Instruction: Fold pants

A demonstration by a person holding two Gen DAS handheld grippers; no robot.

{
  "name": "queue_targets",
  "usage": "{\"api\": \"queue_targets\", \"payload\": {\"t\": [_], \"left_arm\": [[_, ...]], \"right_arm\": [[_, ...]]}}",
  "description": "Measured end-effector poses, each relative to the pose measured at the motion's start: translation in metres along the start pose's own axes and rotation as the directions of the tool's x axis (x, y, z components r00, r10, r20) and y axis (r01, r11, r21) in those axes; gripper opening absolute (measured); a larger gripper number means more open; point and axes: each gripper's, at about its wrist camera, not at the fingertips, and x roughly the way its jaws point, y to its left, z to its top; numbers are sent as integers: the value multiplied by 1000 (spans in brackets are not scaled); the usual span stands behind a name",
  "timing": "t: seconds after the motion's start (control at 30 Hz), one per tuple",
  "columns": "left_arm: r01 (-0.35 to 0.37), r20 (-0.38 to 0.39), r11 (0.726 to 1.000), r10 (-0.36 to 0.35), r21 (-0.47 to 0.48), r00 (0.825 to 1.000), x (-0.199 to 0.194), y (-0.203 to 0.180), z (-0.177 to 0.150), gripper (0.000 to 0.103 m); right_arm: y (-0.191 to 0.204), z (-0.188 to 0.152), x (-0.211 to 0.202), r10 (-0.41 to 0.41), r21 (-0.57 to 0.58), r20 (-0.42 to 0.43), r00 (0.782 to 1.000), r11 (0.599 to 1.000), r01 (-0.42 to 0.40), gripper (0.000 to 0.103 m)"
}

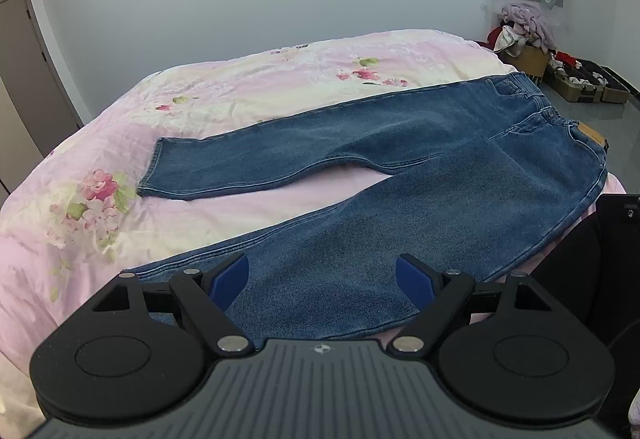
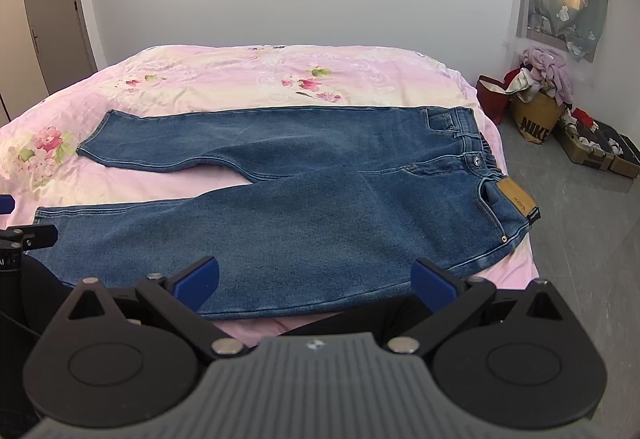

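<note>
The jeans [image 2: 320, 207] are mid-blue denim, matt and finely grained, with a shiny metal button [image 2: 477, 160] and a tan leather-like waistband patch [image 2: 516, 197] at right of frame. The bedspread [image 2: 224, 79] is smooth, faintly creased pink floral cloth. The right tongs [image 2: 316, 281] and left tongs [image 1: 322, 279] are matt black plastic with blue pads and bright metal pivots. The floor [image 2: 580, 223] is grey with a slight sheen.

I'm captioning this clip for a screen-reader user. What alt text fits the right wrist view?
Blue jeans lie flat and unfolded on a pink floral bedspread, legs spread toward the left, waistband at the right. The open right gripper hovers over the near leg, holding nothing. Bags of clothes sit on the floor to the right.
</note>
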Motion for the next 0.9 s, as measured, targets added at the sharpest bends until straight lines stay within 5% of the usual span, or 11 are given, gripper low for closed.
{"api": "queue_targets", "payload": {"t": [0.23,0.53,0.8,0.9], "left_arm": [[1,-5,1000,-1,14,1000,1,-2,0,98],[20,-40,987,-14,161,999,17,-7,-3,98],[38,-77,940,-13,340,997,35,-17,-10,97],[83,-103,911,-44,405,994,46,-18,-11,92]], "right_arm": [[-2,-2,4,3,8,-12,1000,1000,-3,98],[-8,-3,21,-18,-20,-56,998,1000,17,98],[-17,-3,43,-24,-72,-97,995,997,17,98],[-20,-2,53,40,-140,-105,994,989,-55,98]]}}
